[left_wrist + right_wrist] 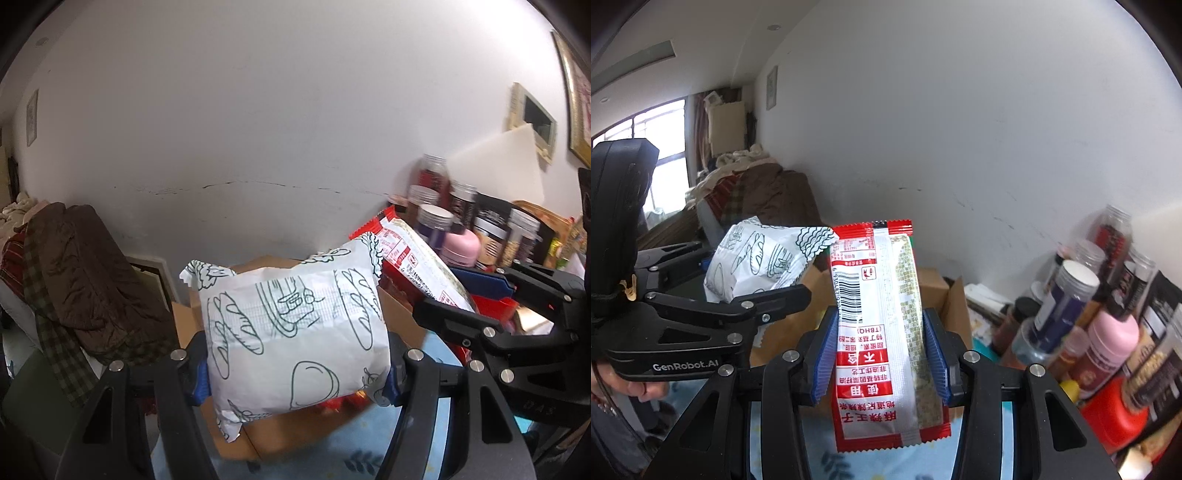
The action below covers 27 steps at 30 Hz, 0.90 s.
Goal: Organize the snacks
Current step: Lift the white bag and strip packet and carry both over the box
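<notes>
In the left wrist view my left gripper (pixel 297 373) is shut on a puffy white snack bag (pixel 295 325) printed with green bread drawings, its blue pads pressing both sides. To its right, my right gripper (pixel 467 295) carries a long red-and-white packet (pixel 410 254). In the right wrist view my right gripper (pixel 881 354) is shut on that packet (pixel 875 332), which stands upright with its barcode facing me. The left gripper (pixel 750 273) with the white bag (pixel 757 262) hangs just to the left. Both snacks are held up in front of an open cardboard box (pixel 934 288).
Several jars and bottles (pixel 1075 291), a pink bottle (pixel 1112 343) and a red container (pixel 1115 413) crowd the right side by the wall. A brown coat heap (pixel 85 277) lies at left. A blue patterned cloth (pixel 351 454) covers the table under the box (pixel 280 432).
</notes>
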Each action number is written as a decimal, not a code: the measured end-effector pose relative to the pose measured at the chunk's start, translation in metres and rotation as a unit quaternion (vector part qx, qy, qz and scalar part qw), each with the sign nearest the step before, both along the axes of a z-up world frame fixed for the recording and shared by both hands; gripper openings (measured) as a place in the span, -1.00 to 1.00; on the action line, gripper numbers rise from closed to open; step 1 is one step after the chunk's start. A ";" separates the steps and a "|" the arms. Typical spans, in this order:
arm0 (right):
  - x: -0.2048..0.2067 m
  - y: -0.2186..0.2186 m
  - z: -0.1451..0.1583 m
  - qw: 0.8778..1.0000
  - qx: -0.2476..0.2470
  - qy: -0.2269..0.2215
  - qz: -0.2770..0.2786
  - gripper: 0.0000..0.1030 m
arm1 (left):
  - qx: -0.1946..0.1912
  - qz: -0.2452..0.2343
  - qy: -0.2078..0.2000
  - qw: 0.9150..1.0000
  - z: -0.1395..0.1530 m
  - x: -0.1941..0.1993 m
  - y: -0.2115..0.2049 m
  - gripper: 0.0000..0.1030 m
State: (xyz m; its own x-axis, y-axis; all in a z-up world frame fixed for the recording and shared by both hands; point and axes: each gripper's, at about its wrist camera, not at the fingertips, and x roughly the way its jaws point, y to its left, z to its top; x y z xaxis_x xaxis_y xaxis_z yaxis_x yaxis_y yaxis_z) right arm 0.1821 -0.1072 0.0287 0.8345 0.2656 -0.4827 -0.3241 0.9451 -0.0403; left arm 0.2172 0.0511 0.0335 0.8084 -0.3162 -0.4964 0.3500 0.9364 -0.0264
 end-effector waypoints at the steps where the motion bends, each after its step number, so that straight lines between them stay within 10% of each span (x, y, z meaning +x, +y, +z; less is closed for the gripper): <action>1: 0.006 0.001 -0.001 1.000 0.001 0.001 -0.002 -0.15 | 0.001 0.004 0.000 1.000 -0.002 0.008 -0.001 0.30; 27: 0.124 0.000 -0.100 0.993 0.003 0.114 -0.014 -0.15 | 0.095 0.058 0.101 0.989 -0.098 0.115 -0.021 0.30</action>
